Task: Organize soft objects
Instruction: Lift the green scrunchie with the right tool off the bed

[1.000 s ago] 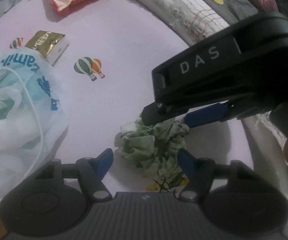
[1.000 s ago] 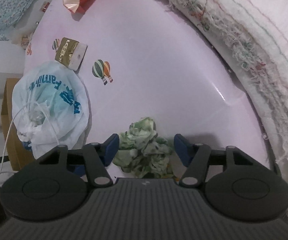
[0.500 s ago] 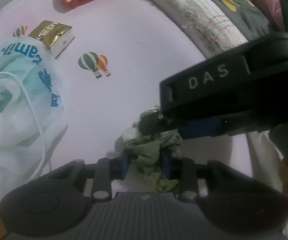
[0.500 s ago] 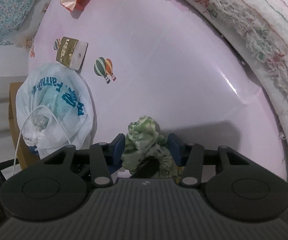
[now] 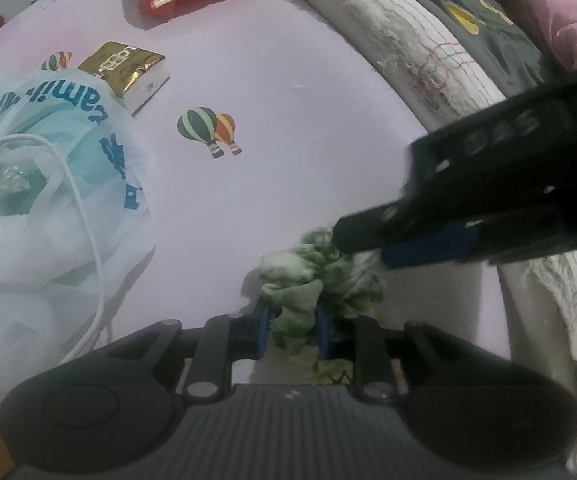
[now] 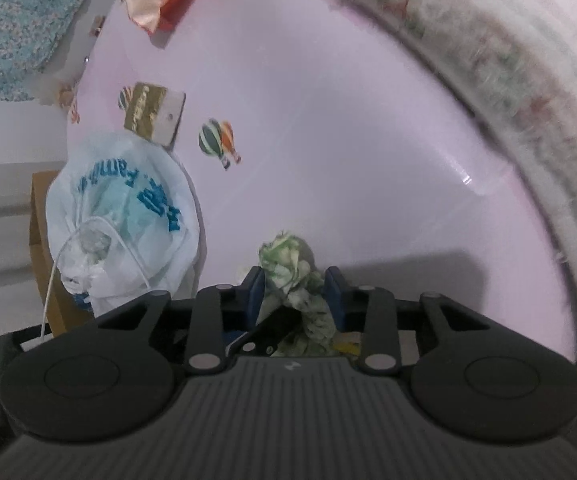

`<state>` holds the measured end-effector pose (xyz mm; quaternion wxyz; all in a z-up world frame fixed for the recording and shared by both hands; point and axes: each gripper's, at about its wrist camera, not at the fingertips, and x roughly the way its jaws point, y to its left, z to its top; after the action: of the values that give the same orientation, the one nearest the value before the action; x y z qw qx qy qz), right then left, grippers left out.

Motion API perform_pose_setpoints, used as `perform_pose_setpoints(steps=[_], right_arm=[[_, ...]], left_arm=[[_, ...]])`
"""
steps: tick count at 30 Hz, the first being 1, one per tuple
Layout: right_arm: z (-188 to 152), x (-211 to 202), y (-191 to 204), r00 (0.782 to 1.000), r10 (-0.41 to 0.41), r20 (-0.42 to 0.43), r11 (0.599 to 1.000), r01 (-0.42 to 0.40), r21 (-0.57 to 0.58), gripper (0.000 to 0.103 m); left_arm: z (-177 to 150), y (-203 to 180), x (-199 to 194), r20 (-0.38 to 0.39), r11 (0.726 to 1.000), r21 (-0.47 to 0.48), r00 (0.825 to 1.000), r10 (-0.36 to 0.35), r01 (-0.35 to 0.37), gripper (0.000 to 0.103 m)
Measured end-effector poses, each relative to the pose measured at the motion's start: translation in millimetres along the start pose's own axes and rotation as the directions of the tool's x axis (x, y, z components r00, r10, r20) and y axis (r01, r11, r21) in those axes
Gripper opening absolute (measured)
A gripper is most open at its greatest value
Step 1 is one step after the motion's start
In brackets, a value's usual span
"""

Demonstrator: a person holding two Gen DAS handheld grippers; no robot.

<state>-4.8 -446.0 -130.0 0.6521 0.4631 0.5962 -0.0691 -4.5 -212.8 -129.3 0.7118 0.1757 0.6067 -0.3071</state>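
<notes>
Left gripper [image 5: 293, 331] and right gripper [image 6: 295, 300] both closing, pinching green scrunchie [image 5: 308, 280], bunched w/ long axis toward frame top; only left view shows grey garment [image 5: 484, 36] upper right.

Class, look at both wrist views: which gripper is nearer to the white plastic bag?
Left. The left gripper grips the green cloth on the side toward the bag; the right gripper grips the cloth's far side. Both sets of jaws are closing on it.
</notes>
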Motion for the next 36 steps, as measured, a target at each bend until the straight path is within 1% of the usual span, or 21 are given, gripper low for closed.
perform_pose_setpoints(steps=[1, 2, 3, 5, 7, 10, 13, 15, 17, 18, 19, 20, 22, 23, 24, 26, 31, 34, 36], right_arm=[[1.2, -4.6, -0.7, 1.000, -0.003, 0.010, 1.000, 0.003, 0.003, 0.034], [2.4, -8.6, -2.0, 1.000, -0.002, 0.021, 1.000, 0.002, 0.010, 0.038], [3.5, -11.6, -3.7, 1.000, -0.004, 0.031, 1.000, 0.003, 0.020, 0.045], [5.1, -13.3, -6.1, 0.999, -0.017, 0.040, 0.999, 0.016, 0.031, 0.050], [6.0, -9.6, -8.3, 0.999, -0.026, 0.033, 0.999, 0.024, 0.036, 0.052], [3.8, 2.4, -9.9, 1.000, -0.018, -0.002, 0.999, 0.019, 0.050, 0.052], [-0.8, 13.6, -8.4, 1.000, -0.002, -0.028, 0.998, 0.003, 0.057, 0.052], [-3.2, 20.2, -7.9, 0.999, 0.011, -0.044, 0.997, -0.008, 0.071, 0.052], [-3.7, 23.1, -7.0, 0.999, 0.019, -0.047, 0.997, -0.015, 0.076, 0.052], [-2.9, 24.2, -6.2, 0.999, 0.023, -0.048, 0.997, -0.020, 0.076, 0.052], [-2.1, 24.9, -6.5, 0.998, 0.030, -0.049, 0.997, -0.026, 0.077, 0.052], [-1.6, 25.6, -6.5, 0.998, 0.036, -0.051, 0.996, -0.032, 0.078, 0.050], [0.1, 26.8, -6.4, 0.998, 0.042, -0.053, 0.996, -0.038, 0.076, 0.043], [0.7, 27.4, -6.4, 0.998, 0.038, -0.057, 0.997, -0.034, 0.073, 0.036], [1.4, 27.7, -7.1, 0.998, 0.038, -0.059, 0.997, -0.034, 0.073, 0.034], [2.0, 26.9, -10.2, 0.997, 0.053, -0.057, 0.995, -0.047, 0.091, 0.032], [-0.1, 22.2, -12.0, 0.996, 0.079, -0.047, 0.990, -0.073, 0.124, 0.030], [-3.8, 13.0, -5.2, 0.995, 0.097, -0.034, 0.988, -0.092, 0.122, 0.030], [-7.9, 3.1, 6.1, 0.993, 0.114, -0.020, 0.988, -0.111, 0.111, 0.030]], left_arm=[[-3.3, -0.9, -1.9, 0.003, 1.000, -0.003, 1.000, -0.005, 0.005, 0.034], [-4.3, 0.8, -4.0, 0.007, 1.000, -0.006, 1.000, -0.010, 0.010, 0.038], [-5.1, 3.1, -5.8, 0.011, 1.000, -0.007, 1.000, -0.018, 0.018, 0.041], [-4.1, 2.0, -5.9, 0.004, 1.000, -0.002, 1.000, -0.025, 0.025, 0.060], [-3.2, 0.3, -6.5, 0.003, 1.000, 0.008, 1.000, -0.022, 0.022, 0.062], [0.8, -6.3, 2.0, -0.033, 0.999, 0.041, 0.999, -0.023, 0.024, 0.064], [7.8, -16.5, 17.4, -0.048, 0.997, 0.070, 0.999, -0.005, 0.008, 0.063], [9.5, -20.0, 20.0, -0.049, 0.997, 0.078, 0.999, 0.000, 0.003, 0.061], [11.4, -21.4, 20.9, -0.048, 0.997, 0.071, 0.999, -0.010, 0.013, 0.052], [12.3, -21.9, 21.1, -0.048, 0.998, 0.067, 0.999, -0.014, 0.017, 0.050], [13.0, -22.5, 21.3, -0.046, 0.998, 0.063, 0.999, -0.015, 0.018, 0.046], [13.7, -23.4, 21.4, -0.044, 0.998, 0.062, 0.999, -0.019, 0.022, 0.042], [15.1, -25.0, 20.9, -0.042, 0.998, 0.059, 0.999, -0.023, 0.026, 0.036], [16.0, -25.1, 19.9, -0.041, 0.998, 0.058, 0.999, -0.026, 0.028, 0.033], [16.8, -24.5, 18.6, -0.040, 0.998, 0.057, 0.999, -0.030, 0.033, 0.031], [18.2, -24.2, 16.0, -0.034, 0.998, 0.059, 0.999, -0.035, 0.036, 0.028], [16.2, -20.3, 1.7, -0.008, 0.996, 0.072, 0.999, -0.048, 0.048, 0.026], [12.1, -12.1, -17.5, 0.023, 0.996, 0.076, 0.998, -0.059, 0.057, 0.026], [9.8, -6.3, -39.3, 0.055, 0.996, 0.070, 0.997, -0.062, 0.058, 0.026]])
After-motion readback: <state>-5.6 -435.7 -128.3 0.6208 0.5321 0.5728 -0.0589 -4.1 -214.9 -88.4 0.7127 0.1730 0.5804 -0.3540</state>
